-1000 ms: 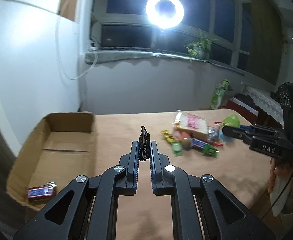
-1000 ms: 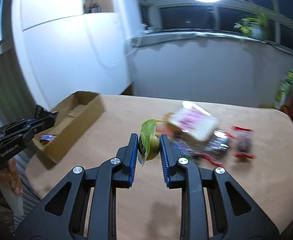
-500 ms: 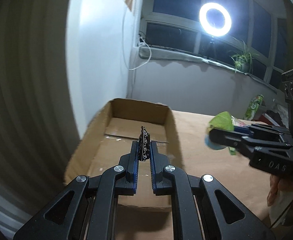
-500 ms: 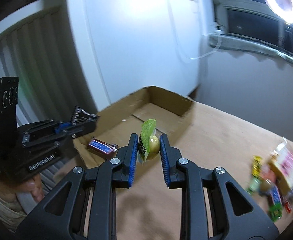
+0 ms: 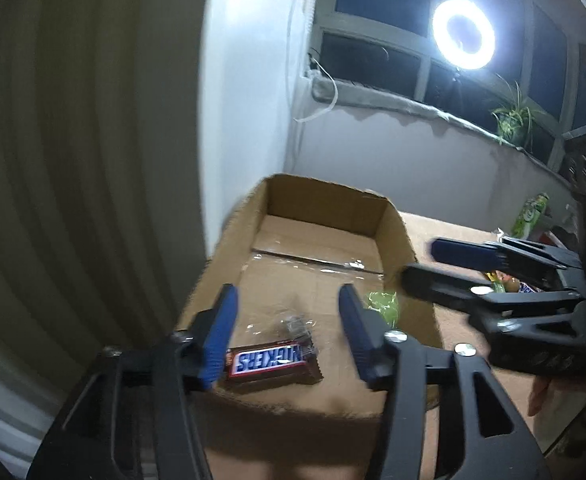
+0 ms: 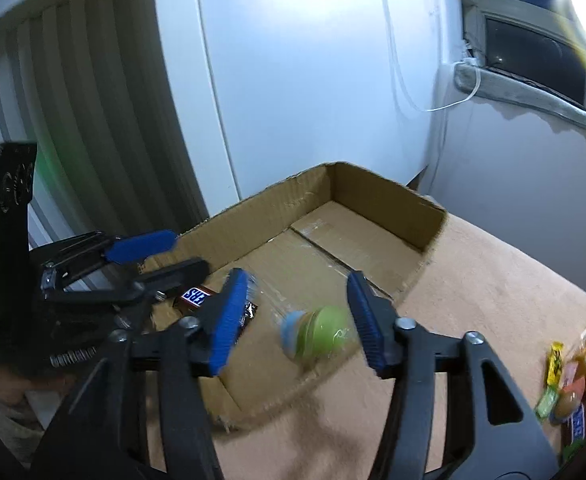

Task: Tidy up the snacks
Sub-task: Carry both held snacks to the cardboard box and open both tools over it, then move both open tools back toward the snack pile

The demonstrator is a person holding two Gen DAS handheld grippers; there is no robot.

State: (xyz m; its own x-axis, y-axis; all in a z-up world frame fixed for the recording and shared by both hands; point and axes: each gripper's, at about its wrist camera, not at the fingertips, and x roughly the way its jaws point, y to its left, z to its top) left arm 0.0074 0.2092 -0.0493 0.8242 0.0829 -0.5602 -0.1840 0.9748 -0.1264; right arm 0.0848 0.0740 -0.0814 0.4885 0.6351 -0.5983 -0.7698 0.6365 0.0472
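Snacks are being gathered into the cardboard box (image 5: 325, 240), which fills the middle of both wrist views and sits at one end of the tan surface (image 6: 493, 280), close to a white wall. Its open top and low walls suit it to the job: things can be let go from above and stay put.

Next in size, the left tool (image 5: 287, 332) hangs over the near end of the box at the bottom centre of its own view. Its jaws have just been opening and now stand apart with nothing pressed between them. Below the gap lies a small dark wrapped snack (image 5: 293, 326), blurred, just beyond a Snickers bar (image 5: 271, 362) that lies flat on the box floor.

The right tool (image 6: 299, 316) hovers over the near right corner of the box, bottom centre of its view. Its jaws have likewise just been opening and stand wide apart. Between them, touching neither pad, is a green jelly cup (image 6: 317, 338), smeared with motion. I judge it is dropping into the box or has only just landed. Both tools point downward over the box, probably so that a released item falls inside the walls, not onto the surface.

A pile of remaining snacks (image 6: 573, 388) lies at the lower right edge of the right wrist view, well apart from the box, so sorting looks unfinished.
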